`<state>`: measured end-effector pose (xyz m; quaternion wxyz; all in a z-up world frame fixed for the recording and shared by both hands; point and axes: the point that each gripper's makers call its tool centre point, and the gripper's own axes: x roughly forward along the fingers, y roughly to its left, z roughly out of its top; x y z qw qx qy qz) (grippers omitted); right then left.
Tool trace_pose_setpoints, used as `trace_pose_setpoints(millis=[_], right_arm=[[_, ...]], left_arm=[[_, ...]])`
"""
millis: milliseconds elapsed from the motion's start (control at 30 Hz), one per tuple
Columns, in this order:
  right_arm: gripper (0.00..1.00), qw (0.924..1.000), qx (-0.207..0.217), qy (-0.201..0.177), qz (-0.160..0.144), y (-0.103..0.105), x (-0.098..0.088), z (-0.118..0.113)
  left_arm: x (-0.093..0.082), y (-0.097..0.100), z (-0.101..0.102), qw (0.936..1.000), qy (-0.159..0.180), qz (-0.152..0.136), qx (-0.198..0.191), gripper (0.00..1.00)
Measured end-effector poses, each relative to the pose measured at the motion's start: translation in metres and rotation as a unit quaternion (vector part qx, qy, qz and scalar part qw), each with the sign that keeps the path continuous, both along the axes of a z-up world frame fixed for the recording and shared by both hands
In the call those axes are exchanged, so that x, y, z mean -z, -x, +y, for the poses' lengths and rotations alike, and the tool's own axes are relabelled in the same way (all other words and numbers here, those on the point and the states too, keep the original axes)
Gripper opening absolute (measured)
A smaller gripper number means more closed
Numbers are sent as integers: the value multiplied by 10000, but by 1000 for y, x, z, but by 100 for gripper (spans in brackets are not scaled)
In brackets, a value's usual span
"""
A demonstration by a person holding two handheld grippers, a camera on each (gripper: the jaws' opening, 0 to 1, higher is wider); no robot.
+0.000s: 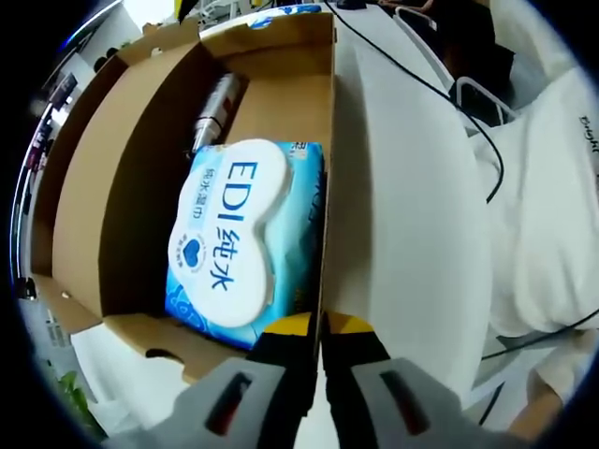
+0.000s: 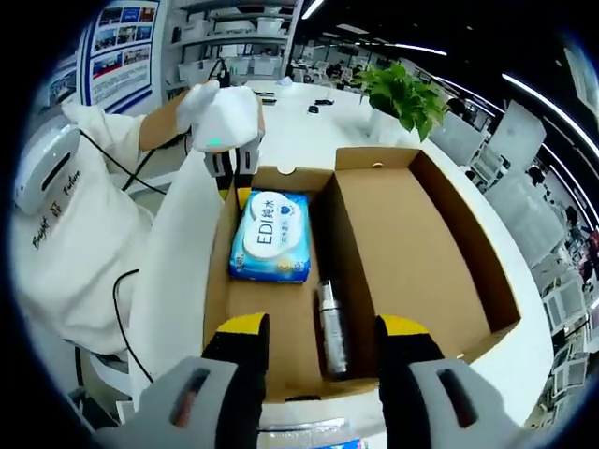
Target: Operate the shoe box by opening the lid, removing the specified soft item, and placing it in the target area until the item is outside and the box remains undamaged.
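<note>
blue and white, the wet wipes pack [image 2: 270,236] lies flat on the floor of the brown cardboard shoe box [image 2: 423,245], in the narrower compartment; in the left gripper view the pack [image 1: 243,241] sits just ahead of the jaws, its white flip lid facing up. a silver cylindrical bottle [image 2: 331,325] lies in the same compartment, at about 5 o'clock from the pack in the right gripper view and just beside it. the box stands open, its lid folded out flat toward 3 o'clock in that view. the left gripper [image 1: 318,329] has its yellow-tipped jaws pressed together on the box's side wall [image 1: 326,140], at the edge next to the pack. the right gripper [image 2: 323,329] hangs with its jaws spread apart, over the near end of the box, holding nothing. the box rests on a white tabletop [image 2: 309,136], with a potted green plant [image 2: 404,94] at 12 o'clock beyond it. a person's white sleeve [image 2: 84,234] lies at 9 o'clock.
</note>
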<state>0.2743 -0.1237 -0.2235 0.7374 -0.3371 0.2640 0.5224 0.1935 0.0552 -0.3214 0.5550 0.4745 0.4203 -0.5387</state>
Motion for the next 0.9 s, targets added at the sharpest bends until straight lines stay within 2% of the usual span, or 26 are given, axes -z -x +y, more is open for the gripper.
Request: trace_pose_setpoints(millis=[100,300,500,600,733,900], right_arm=[[50,10000,-71,21,37,-3,8,15],[50,9997,-214,-99,93,-2,11,39],[51,9998,-123,-87,128,-6,20,55],[52,9984,-201,-357,392,0,24,70],[54,9981,-323,-287,449,3,37,83],[57,9971,-397,-339,558,5,44,100]], left_arm=[[0,-1,0,10000,5,25,-33,2],[0,-5,1,10000,30,24,-65,2],[-2,-18,2,10000,17,51,-27,2],[-2,-20,2,10000,63,49,-15,2],[-2,-17,0,9988,322,-130,351,3],[-3,-17,-5,9981,564,-118,217,4]])
